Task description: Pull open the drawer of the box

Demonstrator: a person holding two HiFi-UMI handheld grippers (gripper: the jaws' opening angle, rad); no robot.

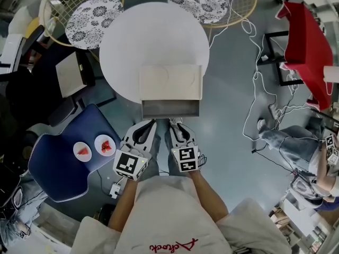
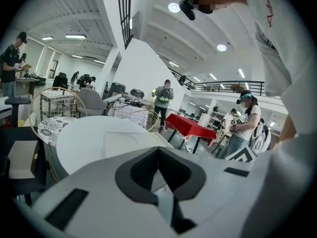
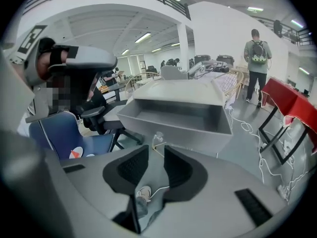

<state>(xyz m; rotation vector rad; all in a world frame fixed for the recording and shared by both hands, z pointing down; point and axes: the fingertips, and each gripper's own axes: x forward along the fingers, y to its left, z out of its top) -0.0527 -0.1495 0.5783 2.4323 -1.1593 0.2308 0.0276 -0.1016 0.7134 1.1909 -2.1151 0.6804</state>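
A cream box (image 1: 169,81) stands on a round white table (image 1: 122,41). Its grey drawer (image 1: 169,109) is pulled out toward me, past the table's edge. In the right gripper view the drawer (image 3: 178,114) is an open, empty tray just ahead. A small clear pull on a string (image 3: 157,138) hangs at its front. My right gripper (image 1: 176,123) (image 3: 156,150) sits just below the drawer front, jaws apart with nothing between them. My left gripper (image 1: 152,123) (image 2: 158,150) is beside it, fingertips meeting, holding nothing.
A blue chair (image 1: 69,157) at my left carries two small white plates (image 1: 82,151) with red pieces. Two chairs with patterned cushions (image 1: 92,20) stand behind the table. A red table (image 1: 307,41) and floor cables (image 1: 265,89) are at the right, near a seated person (image 1: 296,136).
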